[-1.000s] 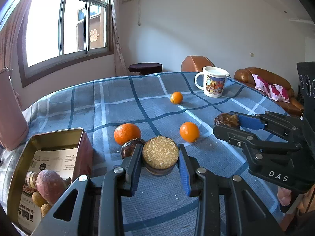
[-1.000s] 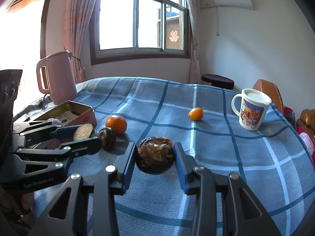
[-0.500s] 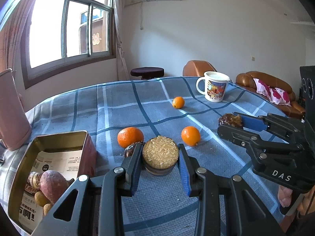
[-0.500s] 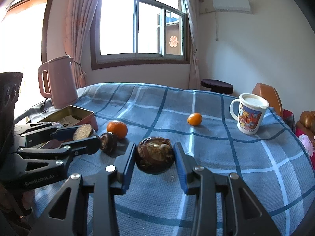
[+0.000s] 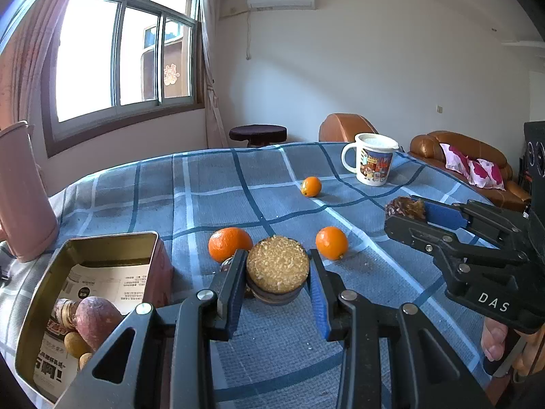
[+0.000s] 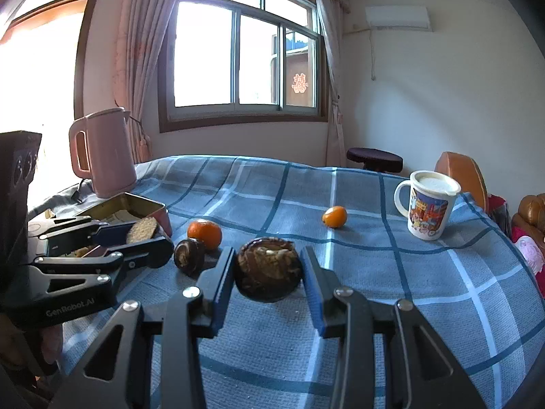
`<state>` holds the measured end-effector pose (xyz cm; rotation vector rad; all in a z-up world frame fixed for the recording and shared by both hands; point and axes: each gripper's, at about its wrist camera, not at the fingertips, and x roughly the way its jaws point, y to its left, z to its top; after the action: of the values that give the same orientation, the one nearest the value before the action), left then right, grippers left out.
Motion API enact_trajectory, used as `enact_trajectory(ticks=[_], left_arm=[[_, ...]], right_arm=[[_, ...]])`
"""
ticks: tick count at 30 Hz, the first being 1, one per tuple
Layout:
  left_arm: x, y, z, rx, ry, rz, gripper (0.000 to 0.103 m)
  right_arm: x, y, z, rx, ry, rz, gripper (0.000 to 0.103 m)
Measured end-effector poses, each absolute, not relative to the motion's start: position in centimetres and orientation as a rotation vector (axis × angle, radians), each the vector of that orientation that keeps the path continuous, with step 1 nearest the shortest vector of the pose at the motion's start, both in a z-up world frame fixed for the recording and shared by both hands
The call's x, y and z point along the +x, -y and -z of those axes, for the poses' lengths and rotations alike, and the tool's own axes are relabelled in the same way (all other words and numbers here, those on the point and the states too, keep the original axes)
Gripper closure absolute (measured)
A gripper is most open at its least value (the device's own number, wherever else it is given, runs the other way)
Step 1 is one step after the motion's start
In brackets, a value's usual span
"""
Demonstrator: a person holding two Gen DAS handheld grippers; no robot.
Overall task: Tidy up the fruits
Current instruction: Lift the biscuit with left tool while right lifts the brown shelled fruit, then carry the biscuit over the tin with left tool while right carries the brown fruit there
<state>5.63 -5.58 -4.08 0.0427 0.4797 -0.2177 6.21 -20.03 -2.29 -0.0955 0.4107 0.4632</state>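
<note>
My left gripper point(image 5: 276, 277) is shut on a round brown fruit half with a pale grainy cut face point(image 5: 277, 269), held above the blue checked tablecloth point(image 5: 211, 187). My right gripper point(image 6: 268, 272) is shut on a dark brown fruit half point(image 6: 267, 272); it also shows in the left wrist view point(image 5: 405, 208). Three oranges lie on the cloth: one point(image 5: 229, 243) beside a dark fruit piece point(image 6: 189, 255), one point(image 5: 331, 242) to the right, a small one point(image 5: 311, 186) farther off. An open tin point(image 5: 92, 289) at left holds a reddish fruit point(image 5: 97, 320) and small ones.
A pink kettle point(image 6: 102, 153) stands at the table's far left behind the tin. A white printed mug point(image 6: 429, 209) stands at the far right. A dark stool point(image 5: 258, 133) and brown sofa point(image 5: 473, 167) are beyond the table.
Both grippers have lifted slightly and tilted up with their fruit halves still held; the table objects sit lower in both views. Nothing on the cloth moved.
</note>
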Motion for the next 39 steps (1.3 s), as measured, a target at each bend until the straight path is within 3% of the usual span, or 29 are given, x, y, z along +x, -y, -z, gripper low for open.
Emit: enact_trajectory(ticks=[39], left_arm=[[3.8,5.1,3.1,0.041,-0.365,0.205,0.067]], right_arm=[[4.9,20.9,1.5,-0.074,-0.321,-0.464,0.061]])
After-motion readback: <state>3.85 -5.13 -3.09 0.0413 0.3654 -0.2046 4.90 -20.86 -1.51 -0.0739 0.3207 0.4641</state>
